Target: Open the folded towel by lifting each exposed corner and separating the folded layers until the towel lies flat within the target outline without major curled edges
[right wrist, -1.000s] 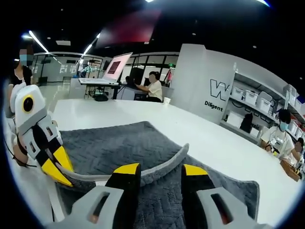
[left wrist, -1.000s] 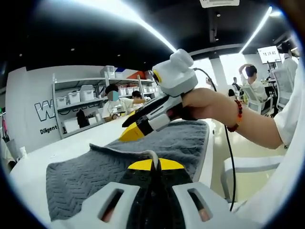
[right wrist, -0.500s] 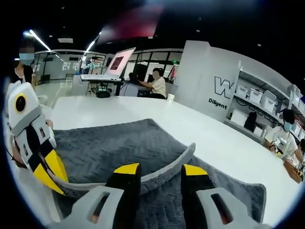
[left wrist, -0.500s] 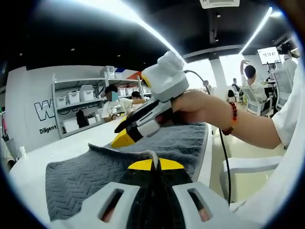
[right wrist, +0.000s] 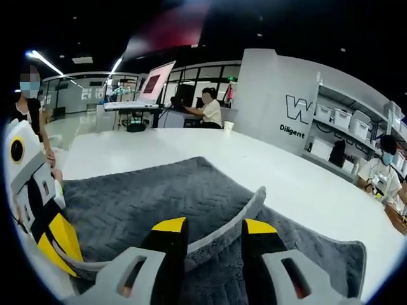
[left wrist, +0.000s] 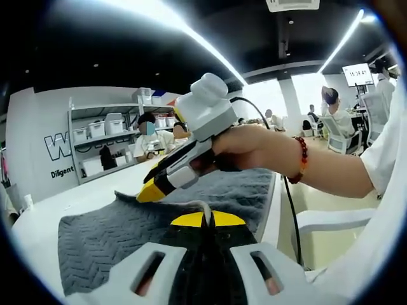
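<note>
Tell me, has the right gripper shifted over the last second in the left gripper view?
Yes. The right gripper has slid left over the grey towel, toward the shelving.

Bright ceiling strips, glare, fisheye-warped edges

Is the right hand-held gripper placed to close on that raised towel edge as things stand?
Probably yes. The right hand-held gripper is open, and the towel's raised edge runs across the gap between its jaws with nothing in front. The left hand-held gripper already pinches the same edge.
</note>
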Available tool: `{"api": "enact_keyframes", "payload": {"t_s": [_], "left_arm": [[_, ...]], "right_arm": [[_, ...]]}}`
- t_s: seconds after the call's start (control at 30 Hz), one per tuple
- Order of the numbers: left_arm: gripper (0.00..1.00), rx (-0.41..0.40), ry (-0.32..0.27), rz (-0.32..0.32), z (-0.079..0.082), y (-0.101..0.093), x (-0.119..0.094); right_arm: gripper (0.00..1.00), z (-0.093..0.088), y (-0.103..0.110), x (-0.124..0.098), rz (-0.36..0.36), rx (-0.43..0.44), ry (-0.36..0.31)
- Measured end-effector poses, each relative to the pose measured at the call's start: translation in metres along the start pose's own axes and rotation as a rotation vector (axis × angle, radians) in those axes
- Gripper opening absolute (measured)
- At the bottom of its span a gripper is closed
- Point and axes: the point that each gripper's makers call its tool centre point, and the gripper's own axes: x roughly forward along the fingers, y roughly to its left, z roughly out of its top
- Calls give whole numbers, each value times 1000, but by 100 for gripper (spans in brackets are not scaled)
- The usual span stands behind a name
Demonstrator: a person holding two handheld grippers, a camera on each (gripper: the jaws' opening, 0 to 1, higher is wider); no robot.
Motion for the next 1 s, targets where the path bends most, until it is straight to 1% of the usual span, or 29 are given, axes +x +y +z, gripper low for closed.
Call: {"api": "enact_keyframes", "payload": {"t_s": [0.07,0.3,0.37,0.53,0.77,0.8,0.9,1.0], "left_arm": [[1,-2,0,-1,0,-1,1],[1,3,-1,-8,0,-2,1],[1,-1,2,-11,-1,-2,1],[1,5,8,-12,-3,-3,3],[1,20,15,-15,-4,-5,4],[1,19,15,-16,-5,-5,4],[1,16,15,-17,-5,-4,4],[1,17,15,-20,-6,-5,5]], "right_arm": [[29,-1,1,3,12,12,2],[29,-4,-1,9,8,6,22],[29,-7,0,10,15,-7,38],[29,-11,-6,14,5,-4,58],[29,-18,-10,24,9,13,87],[29,-21,-9,27,11,12,100],[29,-21,-10,28,7,6,107],[30,-17,-10,30,9,10,98]]}}
